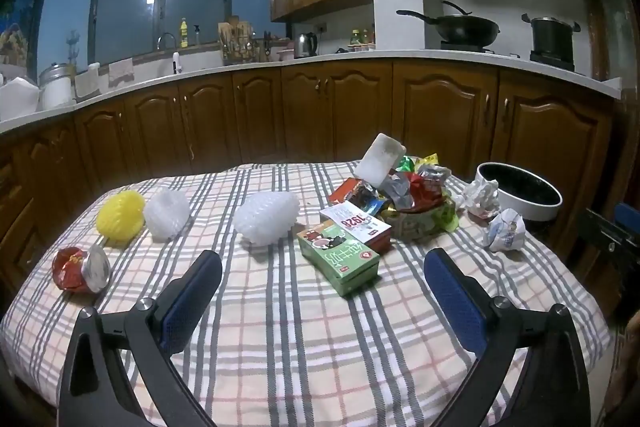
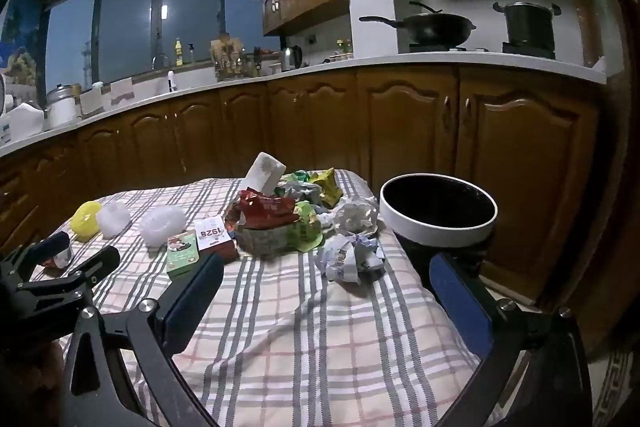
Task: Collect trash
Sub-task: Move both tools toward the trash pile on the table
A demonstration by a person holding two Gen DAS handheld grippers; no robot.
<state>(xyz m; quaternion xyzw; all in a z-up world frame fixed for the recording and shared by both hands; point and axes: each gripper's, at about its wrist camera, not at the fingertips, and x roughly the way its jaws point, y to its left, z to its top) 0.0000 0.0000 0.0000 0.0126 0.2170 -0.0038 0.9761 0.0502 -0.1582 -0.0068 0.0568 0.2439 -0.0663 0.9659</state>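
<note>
Both jaws are hanging spread and empty, the right gripper (image 2: pixel 326 287) sitting nearer the crumpled paper (image 2: pixel 352 255), which is lying just ahead, left of the bin (image 2: pixel 438 227), far from the left gripper (image 1: pixel 322 281).

A home kitchen: wooden cabinets (image 1: pixel 336 107) under a white countertop (image 1: pixel 360 59), wok (image 1: pixel 468 27) at one o'clock, kettle (image 1: pixel 305 45) at twelve.

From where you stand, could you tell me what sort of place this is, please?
Most likely a home kitchen: brown wooden cabinets run under a white countertop, and a black wok and dark stockpot sit on the stove.
</note>
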